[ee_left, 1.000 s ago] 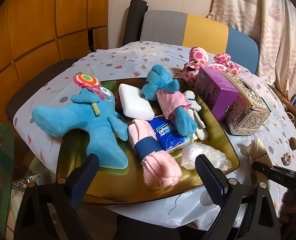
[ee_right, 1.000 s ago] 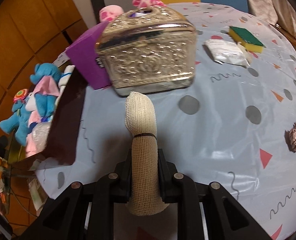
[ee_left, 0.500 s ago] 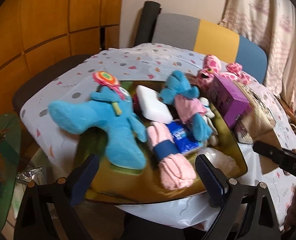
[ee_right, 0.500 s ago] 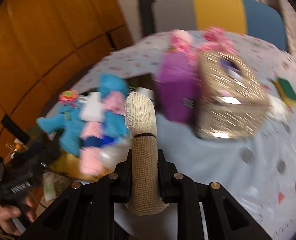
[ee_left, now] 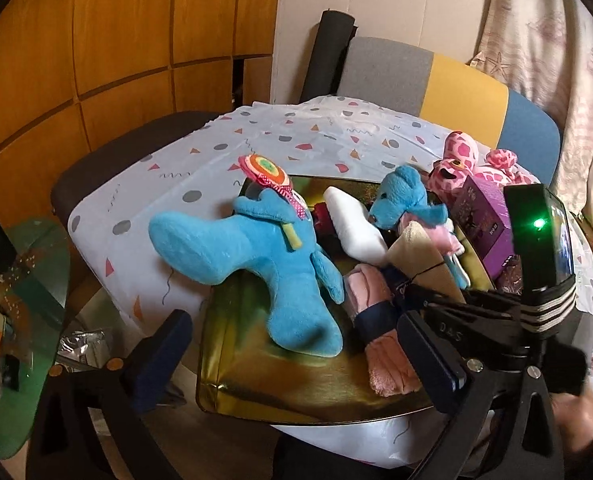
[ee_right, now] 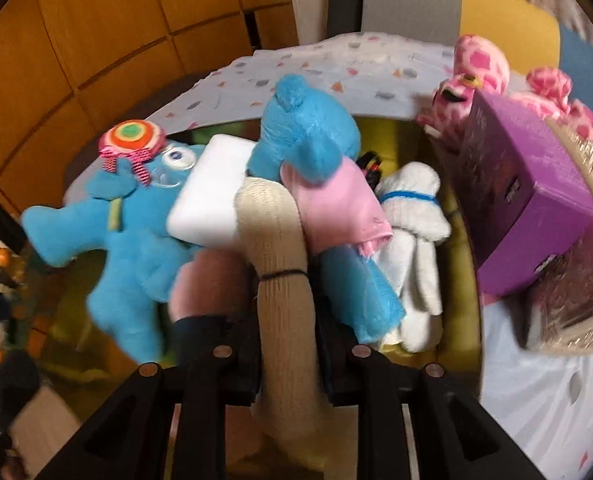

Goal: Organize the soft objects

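My right gripper (ee_right: 284, 320) is shut on a beige rolled bandage (ee_right: 280, 248) and holds it over the gold tray (ee_left: 280, 376); the roll also shows in the left wrist view (ee_left: 420, 256). The tray holds a big blue plush (ee_left: 256, 256), a small blue bear (ee_right: 312, 136), a white pad (ee_right: 212, 204), a pink sock roll (ee_left: 380, 340) and a white toy (ee_right: 416, 216). My left gripper (ee_left: 296, 356) is open and empty at the tray's near edge.
A purple box (ee_right: 524, 184) and an ornate metal box (ee_right: 576, 292) stand right of the tray. A pink spotted plush (ee_left: 464, 160) lies behind them. A chair (ee_left: 424, 76) stands at the far side. A glass side table (ee_left: 20, 280) is on the left.
My right gripper has carried the bandage roll left from the table by the metal box to over the tray. The left gripper has shifted slightly left and stays open.
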Demonstrator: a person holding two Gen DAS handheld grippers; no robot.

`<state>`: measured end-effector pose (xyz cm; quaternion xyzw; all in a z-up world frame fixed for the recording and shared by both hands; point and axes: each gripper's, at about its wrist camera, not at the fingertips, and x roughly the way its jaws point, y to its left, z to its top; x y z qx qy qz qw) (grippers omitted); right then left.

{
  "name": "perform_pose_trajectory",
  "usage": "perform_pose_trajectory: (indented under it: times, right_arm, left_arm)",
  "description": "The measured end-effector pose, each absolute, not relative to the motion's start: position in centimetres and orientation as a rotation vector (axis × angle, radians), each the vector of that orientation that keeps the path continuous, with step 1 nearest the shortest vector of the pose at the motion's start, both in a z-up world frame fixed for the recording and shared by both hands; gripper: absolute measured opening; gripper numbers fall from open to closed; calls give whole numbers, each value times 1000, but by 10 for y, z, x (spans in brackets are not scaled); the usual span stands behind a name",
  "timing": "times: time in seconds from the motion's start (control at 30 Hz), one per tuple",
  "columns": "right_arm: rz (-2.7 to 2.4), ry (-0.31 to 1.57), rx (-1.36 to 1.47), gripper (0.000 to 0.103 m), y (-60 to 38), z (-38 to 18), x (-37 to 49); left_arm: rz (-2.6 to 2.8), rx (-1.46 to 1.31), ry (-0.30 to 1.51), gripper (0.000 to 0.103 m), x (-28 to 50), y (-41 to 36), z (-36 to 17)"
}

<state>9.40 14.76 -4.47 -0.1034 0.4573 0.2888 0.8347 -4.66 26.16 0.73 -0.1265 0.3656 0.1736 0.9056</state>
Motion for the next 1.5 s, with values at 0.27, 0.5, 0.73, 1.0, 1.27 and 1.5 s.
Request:
perform_pose_trajectory:
  times: [0.27,0.5,0.73,1.0,1.27,1.5]
  right_arm:
    - [612,996,-191,45,138,-49,93]
    - [623,931,-195,59,121,-34,68]
    - [597,803,-180,80,98,-5,35]
    - [462,745,-135,80,62,7,15]
    - [397,712,-86,80,36,15,5]
    - [388,709,-88,80,35,15,4]
  left_arm:
    - [368,-237,753,103,-46,257,6]
    - [384,-232,729,103,-50,254,12]
    - [395,-239,701,103,-56,246,20]
    - [422,-213,666,103,-65,228,27]
    - [371,-179,665,103,-65,206,28]
    - [358,-159,671,103,-65,196,28]
